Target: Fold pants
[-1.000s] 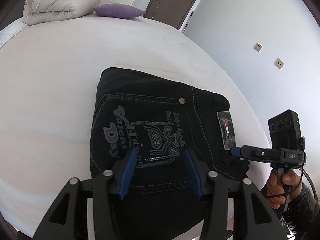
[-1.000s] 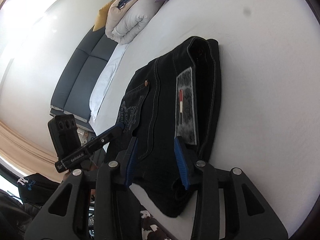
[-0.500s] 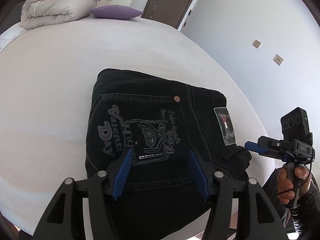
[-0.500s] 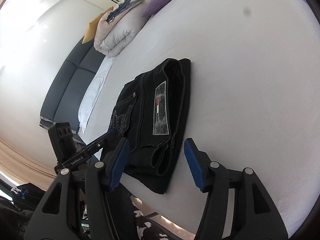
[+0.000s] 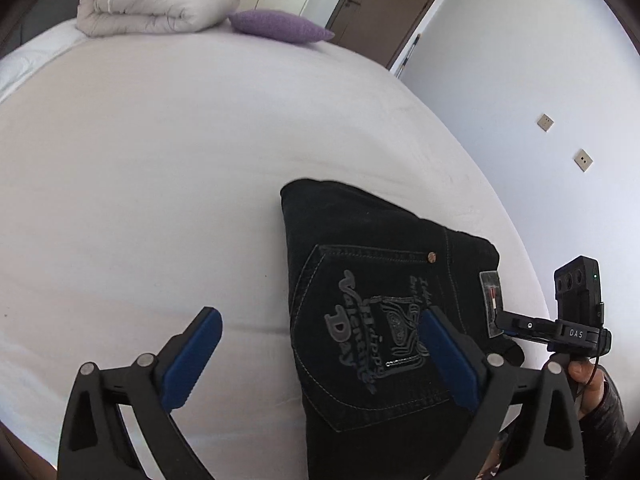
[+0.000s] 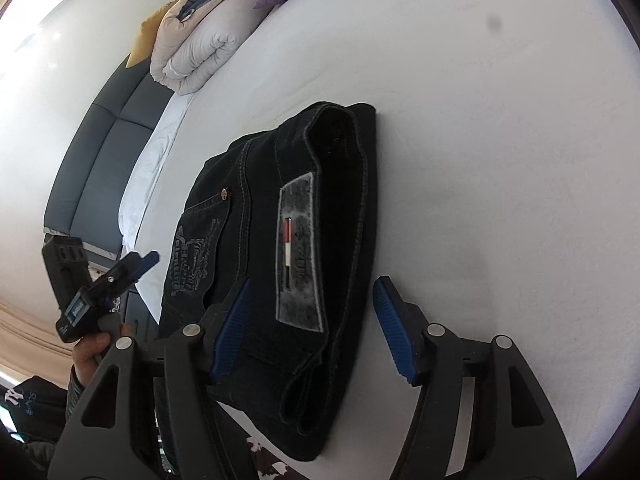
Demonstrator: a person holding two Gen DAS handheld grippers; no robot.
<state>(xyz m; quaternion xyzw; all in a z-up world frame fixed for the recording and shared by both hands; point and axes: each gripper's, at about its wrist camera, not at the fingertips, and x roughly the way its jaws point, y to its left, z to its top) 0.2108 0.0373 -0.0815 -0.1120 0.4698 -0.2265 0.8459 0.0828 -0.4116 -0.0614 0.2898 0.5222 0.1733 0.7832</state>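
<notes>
The black pants [image 5: 372,280] lie folded into a compact stack near the front edge of the white bed [image 5: 160,180]. The back pocket with grey lettering faces up. My left gripper [image 5: 320,352] is open and empty, hovering above the pants' left edge. My right gripper [image 6: 312,324] is open and empty, just above the waistband end with its grey label [image 6: 298,248]. The right gripper also shows in the left wrist view [image 5: 500,320], and the left gripper shows in the right wrist view [image 6: 148,258].
A rolled beige duvet [image 5: 152,4] and a purple pillow [image 5: 280,30] sit at the far end of the bed. A dark blue sofa [image 6: 100,152] stands beyond the bed. A brown door [image 5: 392,4] is in the far wall.
Both grippers have opened wider. The left gripper has shifted left, so the pants now sit to its right. The right gripper has moved closer over the waistband. The pants have not moved.
</notes>
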